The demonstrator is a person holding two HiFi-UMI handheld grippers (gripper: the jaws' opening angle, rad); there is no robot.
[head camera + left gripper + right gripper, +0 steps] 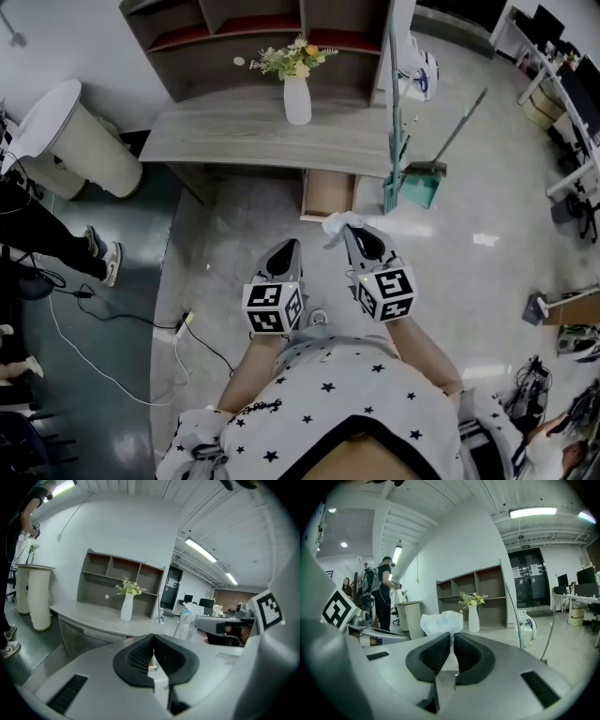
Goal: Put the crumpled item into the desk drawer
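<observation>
A crumpled white paper (339, 225) sticks out from the tips of my right gripper (350, 232), whose jaws are shut on it. In the right gripper view the same crumpled paper (441, 622) rises above the closed black pads (436, 653). My left gripper (289, 246) hangs beside it at the same height, shut with nothing between its pads (140, 657). The grey desk (244, 136) stands ahead. Its open drawer (327, 196) juts out from under the front edge, just beyond the paper.
A white vase with flowers (297, 89) stands on the desk below a shelf unit (253, 28). A broom and green dustpan (420, 178) lean at the desk's right end. White cylinder bin (75, 141) left; a person's legs (56, 244) and floor cables (122, 319) far left.
</observation>
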